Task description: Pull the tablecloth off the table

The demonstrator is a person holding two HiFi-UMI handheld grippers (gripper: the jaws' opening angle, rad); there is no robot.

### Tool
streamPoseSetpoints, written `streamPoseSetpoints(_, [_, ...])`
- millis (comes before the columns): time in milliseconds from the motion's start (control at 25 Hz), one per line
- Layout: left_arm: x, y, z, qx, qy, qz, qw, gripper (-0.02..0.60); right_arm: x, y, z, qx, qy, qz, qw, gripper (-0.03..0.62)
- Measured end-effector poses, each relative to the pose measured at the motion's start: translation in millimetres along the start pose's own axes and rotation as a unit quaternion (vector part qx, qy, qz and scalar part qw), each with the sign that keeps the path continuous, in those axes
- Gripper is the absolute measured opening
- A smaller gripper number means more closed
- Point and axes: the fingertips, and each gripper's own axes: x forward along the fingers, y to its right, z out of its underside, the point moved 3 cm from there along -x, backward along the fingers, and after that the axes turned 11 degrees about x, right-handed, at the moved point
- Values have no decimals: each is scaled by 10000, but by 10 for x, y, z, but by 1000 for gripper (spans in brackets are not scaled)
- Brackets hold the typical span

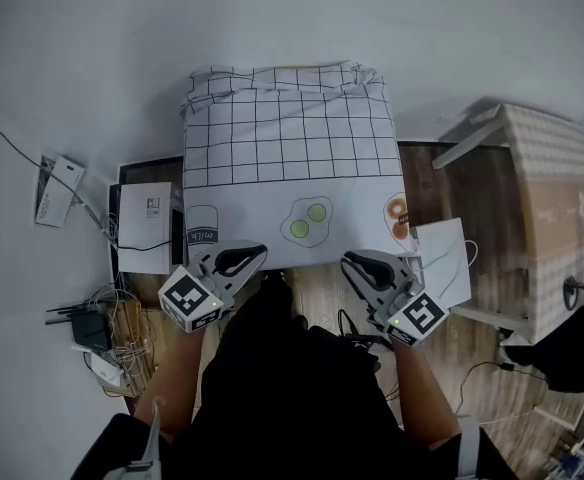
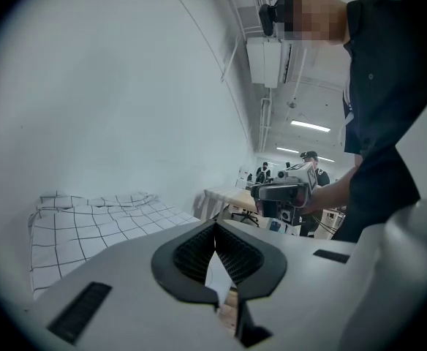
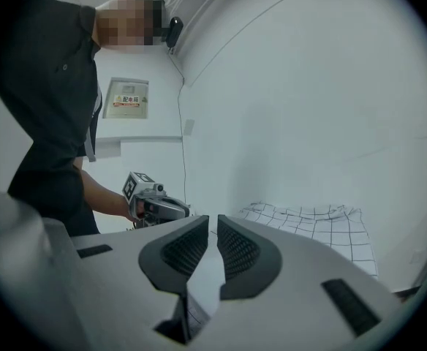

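Left gripper (image 1: pixel 238 261) and right gripper (image 1: pixel 364 268) each pinch a thin fold of tablecloth (image 1: pixel 292 138) at the surface's near edge. The bites look shallow, so a sharp tug could slip it free. The cloth is white, black-gridded, with a fried-egg print (image 1: pixel 307 220), and bunched at the far edge.

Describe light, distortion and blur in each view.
Head view: even soft light, and the tablecloth grid reads sharp. Left gripper view: fisheye with dark corners, bright ceiling lights. Right gripper view: same dark corners, pale wall nearly featureless.
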Motion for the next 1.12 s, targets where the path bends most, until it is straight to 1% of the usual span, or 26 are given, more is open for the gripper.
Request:
streamPoseSetpoints(280, [262,-703,19,-87,66,274,9996,12,573,426,-272,-32,-196,123,9997,25])
streamPoseSetpoints(440, [383,-1056,96,-69,17,312,9995,12,872,650,-344,-76,-356,137,9992,28])
streamPoseSetpoints(520, [438,-1191,145,-77,-27,314,9995,12,998,778,-367,-23,-373,148,9992,53])
streamPoseSetpoints(600, [495,-1280,182,-93,-80,312,9994,15,1114,893,-359,15,-431,136,9990,105])
streamPoseSetpoints(680, [555,-1363,215,-41,-156,293,9994,28,1225,1001,-327,-18,-550,89,9984,126])
streamPoseSetpoints(800, [641,-1472,325,87,-334,272,9990,71,1385,1153,-281,-109,-742,-35,9972,155])
streamPoseSetpoints(920, [745,-1570,448,147,-611,226,9978,106,1521,1338,-233,-209,-956,-136,9951,180])
streamPoseSetpoints(1040, [870,-1654,616,134,-971,241,9949,158,1617,1589,-133,-420,-1200,-216,9916,206])
streamPoseSetpoints(1120, [938,-1692,724,191,-1243,272,9917,184,1665,1748,-21,-557,-1458,-254,9874,232])
